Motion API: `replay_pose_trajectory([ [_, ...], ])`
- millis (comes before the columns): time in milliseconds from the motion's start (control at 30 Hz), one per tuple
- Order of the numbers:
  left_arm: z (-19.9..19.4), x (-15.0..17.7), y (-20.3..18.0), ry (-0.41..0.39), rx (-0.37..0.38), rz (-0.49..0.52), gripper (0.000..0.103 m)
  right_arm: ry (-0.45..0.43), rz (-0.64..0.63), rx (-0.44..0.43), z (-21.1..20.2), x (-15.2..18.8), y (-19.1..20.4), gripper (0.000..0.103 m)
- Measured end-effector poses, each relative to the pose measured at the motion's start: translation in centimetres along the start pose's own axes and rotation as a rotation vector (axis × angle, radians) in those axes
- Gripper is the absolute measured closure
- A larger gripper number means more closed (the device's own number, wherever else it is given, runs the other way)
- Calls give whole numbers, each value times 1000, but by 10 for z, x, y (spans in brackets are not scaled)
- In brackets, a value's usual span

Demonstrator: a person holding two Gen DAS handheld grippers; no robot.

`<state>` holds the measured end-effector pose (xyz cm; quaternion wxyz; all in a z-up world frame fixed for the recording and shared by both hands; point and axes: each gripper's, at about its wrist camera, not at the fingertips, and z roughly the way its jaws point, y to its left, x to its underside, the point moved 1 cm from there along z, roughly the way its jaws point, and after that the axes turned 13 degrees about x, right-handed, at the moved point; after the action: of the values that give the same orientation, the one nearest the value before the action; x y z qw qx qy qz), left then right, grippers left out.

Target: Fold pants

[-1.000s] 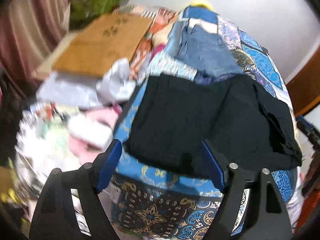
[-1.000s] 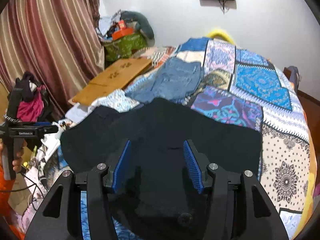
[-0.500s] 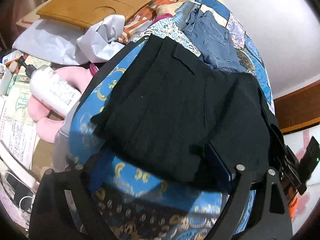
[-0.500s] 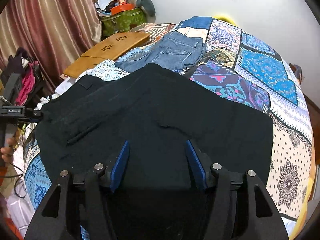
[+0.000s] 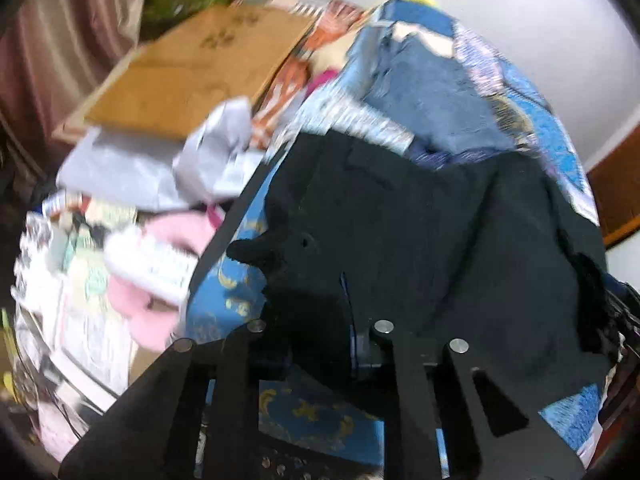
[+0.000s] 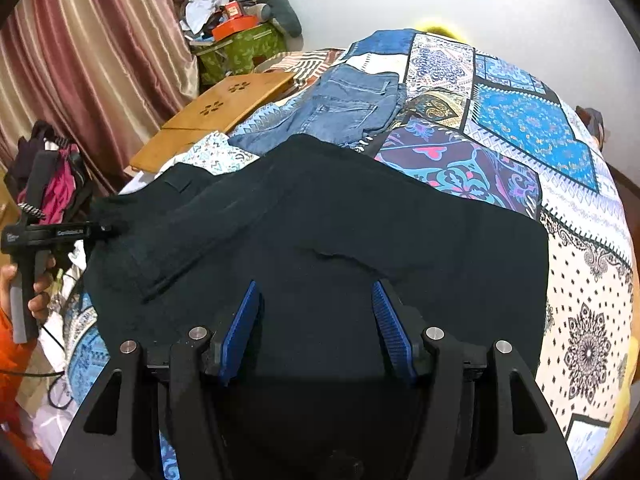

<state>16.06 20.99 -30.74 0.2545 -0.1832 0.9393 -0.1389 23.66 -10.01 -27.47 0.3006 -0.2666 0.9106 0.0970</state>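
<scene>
the black fabric pants [image 6: 360,232] lie spread over the blue patterned patchwork bedspread [image 6: 532,128], in front of a folded pair of light blue denim jeans [image 6: 344,108]. the left tool [image 5: 316,320] is closing its jaws on a bunched edge of the pants at the bed's left side, cloth already pinched between them. the right tool [image 6: 316,328] hovers over the near middle of the pants with its blue ribbed pads [image 6: 390,328] standing apart and nothing gripped between them.
</scene>
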Motion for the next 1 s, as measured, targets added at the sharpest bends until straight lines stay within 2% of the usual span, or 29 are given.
replay_pose_trajectory([
  [267, -44, -33, -45, -103, 44, 109, 88, -50, 60, 24, -26, 5, -21, 47],
  [500, -75, -59, -125, -197, 144, 280, 88, -84, 164, 108, -57, 29, -71, 47],
  [733, -80, -73, -212, -196, 258, 418, 89, -57, 316, 140, -68, 74, -121, 47],
  [867, -72, -69, -265, -171, 306, 503, 90, 13, 351, 114, -51, 100, -125, 47],
  [1000, -62, -54, -316, -146, 338, 606, 90, -5, 373, 95, -47, 108, -124, 47],
])
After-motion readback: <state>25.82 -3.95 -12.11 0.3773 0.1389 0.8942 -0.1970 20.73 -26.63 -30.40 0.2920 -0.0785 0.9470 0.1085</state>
